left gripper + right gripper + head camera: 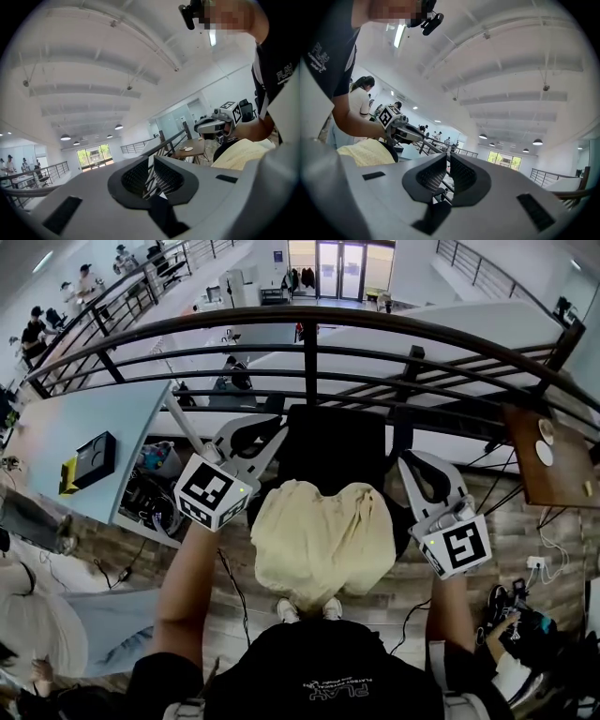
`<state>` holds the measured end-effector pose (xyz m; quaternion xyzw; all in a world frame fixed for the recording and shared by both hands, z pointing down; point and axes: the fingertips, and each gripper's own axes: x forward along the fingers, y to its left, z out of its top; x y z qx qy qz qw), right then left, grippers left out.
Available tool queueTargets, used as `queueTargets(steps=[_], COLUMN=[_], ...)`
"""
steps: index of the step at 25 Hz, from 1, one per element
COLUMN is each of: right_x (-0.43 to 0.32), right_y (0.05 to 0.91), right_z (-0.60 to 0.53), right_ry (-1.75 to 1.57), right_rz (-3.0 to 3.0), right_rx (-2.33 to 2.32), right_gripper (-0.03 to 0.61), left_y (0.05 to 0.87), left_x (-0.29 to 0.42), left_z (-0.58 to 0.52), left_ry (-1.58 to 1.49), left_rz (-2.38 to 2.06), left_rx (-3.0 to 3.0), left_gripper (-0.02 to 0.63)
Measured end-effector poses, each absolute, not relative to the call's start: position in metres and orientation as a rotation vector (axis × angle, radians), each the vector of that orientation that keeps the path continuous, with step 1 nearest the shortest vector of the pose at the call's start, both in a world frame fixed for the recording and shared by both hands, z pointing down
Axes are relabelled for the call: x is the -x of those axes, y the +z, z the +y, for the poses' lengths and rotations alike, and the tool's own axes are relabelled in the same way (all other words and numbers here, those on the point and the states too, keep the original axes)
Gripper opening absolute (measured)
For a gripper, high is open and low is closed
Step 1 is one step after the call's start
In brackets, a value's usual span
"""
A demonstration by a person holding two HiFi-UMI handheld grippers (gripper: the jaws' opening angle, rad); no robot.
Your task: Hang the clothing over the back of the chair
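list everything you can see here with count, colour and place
clothing: 1, pale yellow, draped over the chair
chair: 1, black, by the railing
railing: 1, dark, beyond the chair
blue table: 1, light blue, left
box: 1, black, on the blue table
wooden table: 1, brown, right
plates: 2, white, on the wooden table
left gripper: 1, white, left of the chair, jaws together, empty
right gripper: 1, white, right of the chair, jaws together, empty

Centre frame: clothing (323, 540) on chair (323, 439); railing (309, 343) above, behind. Left gripper (258, 435) at the chair's left, right gripper (419, 470) at its right. Table (94, 418) at left edge.
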<state>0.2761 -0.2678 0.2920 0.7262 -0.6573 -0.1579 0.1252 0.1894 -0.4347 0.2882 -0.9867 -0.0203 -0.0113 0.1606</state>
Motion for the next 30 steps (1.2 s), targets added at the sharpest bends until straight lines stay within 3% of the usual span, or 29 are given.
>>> queueTargets(steps=[4,11,30], right_x=[-0.270,-0.244,-0.229], right_y=[0.277,0.237,0.231], right_z=[-0.264,-0.257,-0.260], right_ry=[-0.504,-0.671,-0.707], right_rz=[-1.912,-1.933,-1.935], right_rx=[-2.149,-2.213,-2.198], right_gripper=[0.031,0.020,0.020], left_y=[0.271,0.237,0.245], left_x=[-0.181,-0.161,-0.157], left_z=[-0.428,-0.418,-0.412], left_ry=[0.062,0.227,0.182], left_rz=[-0.010,0.115,0.086], left_rx=[2.823,2.844,2.856], left_gripper=[0.014,0.012,0.014])
